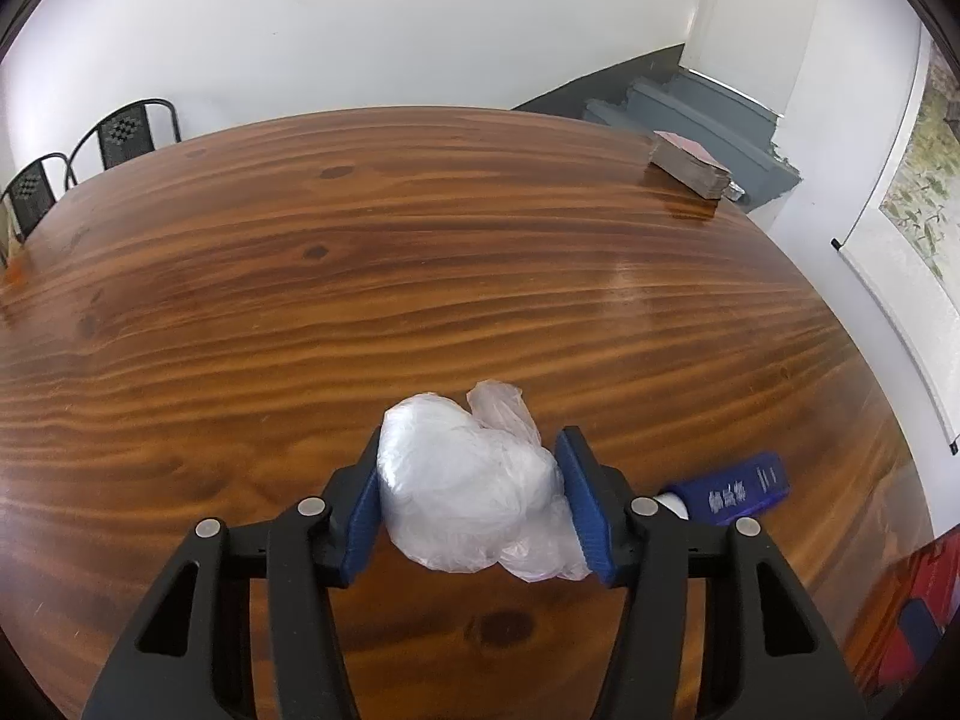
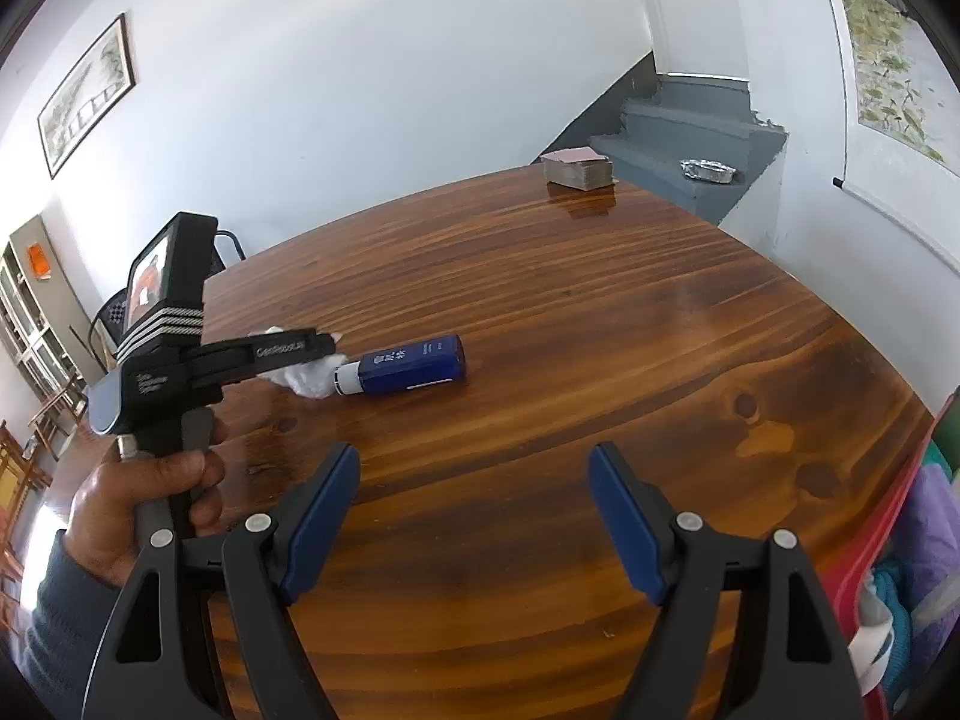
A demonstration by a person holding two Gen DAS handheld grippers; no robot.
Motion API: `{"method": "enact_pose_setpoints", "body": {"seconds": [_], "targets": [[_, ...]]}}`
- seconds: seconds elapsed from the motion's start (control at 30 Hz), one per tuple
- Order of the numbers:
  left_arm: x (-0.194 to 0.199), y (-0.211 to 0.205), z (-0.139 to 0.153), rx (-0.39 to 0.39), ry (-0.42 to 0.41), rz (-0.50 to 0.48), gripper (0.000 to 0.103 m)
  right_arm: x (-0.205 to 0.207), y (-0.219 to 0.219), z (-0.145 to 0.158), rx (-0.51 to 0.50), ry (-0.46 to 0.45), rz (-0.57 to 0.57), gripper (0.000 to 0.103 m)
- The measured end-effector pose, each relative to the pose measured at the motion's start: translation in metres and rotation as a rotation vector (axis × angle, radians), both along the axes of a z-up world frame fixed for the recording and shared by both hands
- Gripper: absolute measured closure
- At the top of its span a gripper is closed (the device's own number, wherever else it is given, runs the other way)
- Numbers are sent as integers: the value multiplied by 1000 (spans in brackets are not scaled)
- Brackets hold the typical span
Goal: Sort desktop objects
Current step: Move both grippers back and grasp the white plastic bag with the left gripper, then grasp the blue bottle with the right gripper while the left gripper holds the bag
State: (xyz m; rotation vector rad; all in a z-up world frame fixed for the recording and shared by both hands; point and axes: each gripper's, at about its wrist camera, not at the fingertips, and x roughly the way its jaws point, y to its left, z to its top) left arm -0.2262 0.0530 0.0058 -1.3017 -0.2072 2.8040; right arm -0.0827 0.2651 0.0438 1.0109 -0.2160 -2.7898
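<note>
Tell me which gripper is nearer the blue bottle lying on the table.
Left. The left gripper is around the white plastic bag right beside the blue bottle; the right gripper hangs open, well short of it.

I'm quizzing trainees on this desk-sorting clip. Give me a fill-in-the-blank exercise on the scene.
1. The left gripper has a crumpled white plastic ____ between its pads.
2. The bottle lying on its side on the table is dark ____ with a white cap.
3. The right gripper holds ____ between its fingers.
4. The stack of cards sits near the table's ____ edge, by the stairs.

Missing words: bag; blue; nothing; far
</note>
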Motion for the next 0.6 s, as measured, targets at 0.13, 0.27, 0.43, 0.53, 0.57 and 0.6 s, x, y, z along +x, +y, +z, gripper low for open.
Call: {"method": "enact_pose_setpoints", "body": {"seconds": [0.13, 0.27, 0.43, 0.53, 0.57, 0.6], "targets": [[14, -6, 8, 18, 10, 7, 55, 2, -3, 1, 5, 4, 18, 22], [25, -13, 20, 53, 30, 16, 56, 4, -8, 1, 24, 9, 35, 22], [37, -21, 39, 101, 69, 19, 57, 0, -10, -2, 41, 9, 47, 21], [41, -26, 49, 127, 89, 20, 57, -15, -9, -9, 6, -36, 48, 21], [42, -28, 52, 130, 92, 23, 57, -22, -9, -12, -6, -61, 49, 21], [42, -29, 53, 131, 93, 25, 57, -27, -10, -14, -10, -75, 50, 21]]}}
